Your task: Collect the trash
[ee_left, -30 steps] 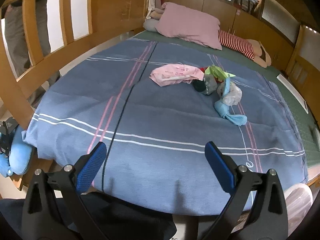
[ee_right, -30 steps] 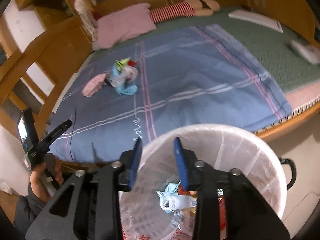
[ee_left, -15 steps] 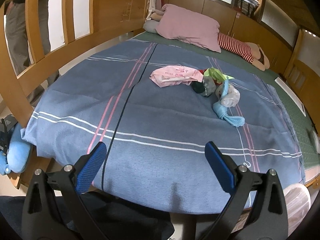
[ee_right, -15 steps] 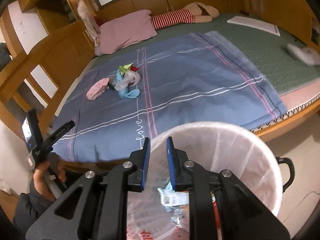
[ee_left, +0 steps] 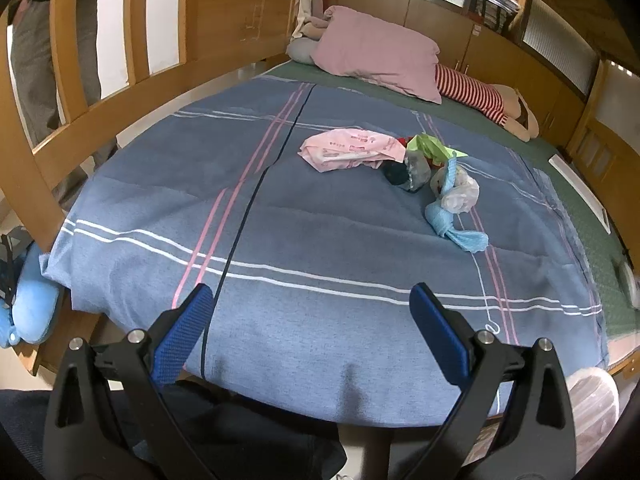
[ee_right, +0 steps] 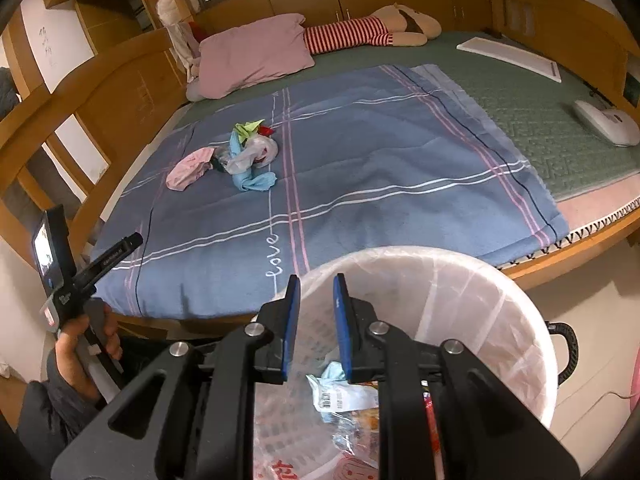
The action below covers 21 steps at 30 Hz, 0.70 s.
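A wooden bed [ee_left: 224, 32] carries a green mat [ee_right: 520, 92], a blue striped blanket [ee_left: 320, 240], a pink pillow [ee_left: 376, 56] and a trash pile [ee_left: 404, 160] on the blanket.

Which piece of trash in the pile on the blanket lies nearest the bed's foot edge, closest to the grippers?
The light blue crumpled piece, at the pile's near end. The pink wrapper, green paper and clear bag all lie farther up toward the pillow.

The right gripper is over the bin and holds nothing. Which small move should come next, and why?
Probably carry the right gripper from above the bin toward the trash pile on the blue blanket, opening it on the way. Its jaws stand nearly shut with nothing between them, wrappers already lie in the bin, and several pieces are still on the bed.
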{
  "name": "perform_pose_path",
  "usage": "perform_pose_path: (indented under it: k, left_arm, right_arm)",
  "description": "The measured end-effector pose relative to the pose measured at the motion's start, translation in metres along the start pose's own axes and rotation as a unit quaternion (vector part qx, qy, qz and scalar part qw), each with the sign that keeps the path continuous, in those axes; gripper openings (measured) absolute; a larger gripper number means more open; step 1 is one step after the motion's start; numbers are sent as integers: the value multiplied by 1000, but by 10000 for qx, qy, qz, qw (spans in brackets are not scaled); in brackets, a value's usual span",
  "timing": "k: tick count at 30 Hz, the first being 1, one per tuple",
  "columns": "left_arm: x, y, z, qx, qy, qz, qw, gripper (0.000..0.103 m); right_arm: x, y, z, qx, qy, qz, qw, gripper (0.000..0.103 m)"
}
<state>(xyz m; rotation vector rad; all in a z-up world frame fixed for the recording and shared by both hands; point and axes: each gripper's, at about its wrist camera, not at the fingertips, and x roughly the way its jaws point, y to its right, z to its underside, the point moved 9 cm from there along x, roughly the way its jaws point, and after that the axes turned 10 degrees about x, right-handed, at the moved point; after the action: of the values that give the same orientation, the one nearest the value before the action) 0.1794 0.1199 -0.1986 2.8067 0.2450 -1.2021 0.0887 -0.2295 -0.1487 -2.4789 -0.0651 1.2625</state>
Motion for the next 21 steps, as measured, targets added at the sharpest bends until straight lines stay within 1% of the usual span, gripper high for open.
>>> perform_pose_path:
  k: [5, 6, 7, 8, 12, 13, 14, 16, 18, 21]
  left_arm:
    - [1, -8, 1, -326, -40, 127, 9994, 98]
    - [1, -9, 1, -391, -52, 156, 9991, 98]
    - [2, -9, 2, -439, -69, 179, 9989, 98]
    - [2, -9, 2, -483, -94, 205, 9986, 98]
    - [3, -8, 0, -702, -86, 415, 9966, 98]
    - [5, -9, 1, -746, -101, 408, 9963, 98]
    - [9, -10, 3, -775, -158, 362, 9962, 98]
    - [15, -13, 6, -808, -321, 262, 9959, 98]
    - [16, -15, 6, -856, -301, 208, 9957, 98]
    - [16, -19, 5, -895, -238, 13, 9957, 98]
  right_arm:
    - [12, -18, -16, 41, -225, -129, 9997, 21]
    - [14, -21, -17, 20, -249, -132, 9996, 22]
    - [19, -27, -20, -21, -289, -138, 9995, 26]
    - [24, -32, -21, -55, -331, -128, 9994, 29]
    - [42, -46, -24, -171, -523, -11, 9985, 30]
    - [45, -50, -24, -174, -563, -39, 9983, 31]
    - [51, -53, -24, -172, -632, -92, 9978, 36]
    - [61, -56, -26, -200, -727, -58, 9971, 40]
    - [76, -61, -31, -337, -796, 56, 9962, 40]
    - [99, -66, -38, -446, -915, 184, 9946, 41]
